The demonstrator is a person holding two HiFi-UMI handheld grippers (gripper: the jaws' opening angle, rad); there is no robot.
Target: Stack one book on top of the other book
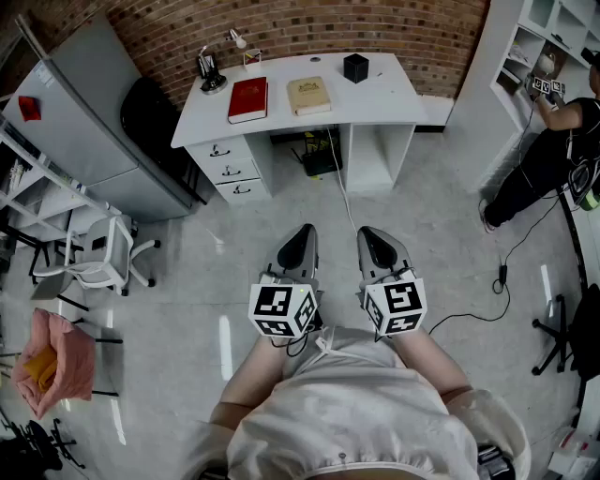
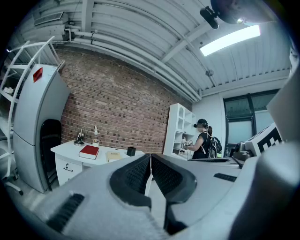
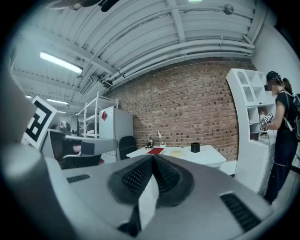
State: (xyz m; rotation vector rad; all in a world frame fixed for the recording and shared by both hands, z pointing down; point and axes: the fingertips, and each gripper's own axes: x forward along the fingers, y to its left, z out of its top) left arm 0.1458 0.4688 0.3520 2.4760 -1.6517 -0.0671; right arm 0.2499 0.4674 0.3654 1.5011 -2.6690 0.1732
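White desk point(image 1: 394, 94) against brick wall point(image 1: 281, 28), black box point(image 1: 355, 67) on it, grey refrigerator point(image 1: 84, 112), white chair point(image 1: 98, 262)

Head view: cover print on the red book point(image 1: 248, 99) and the tan book point(image 1: 308, 96) is too small to read, the small items at the back left corner of the desk point(image 1: 394, 94) cannot be identified, and the person point(image 1: 553, 141) at the shelving is cut off by the right edge. Left gripper view: the body of the left tool point(image 2: 150, 157) hides the desk's right end and the floor before it. Right gripper view: the right tool point(image 3: 153, 158) hides the desk's lower front, and both books are too small to show detail
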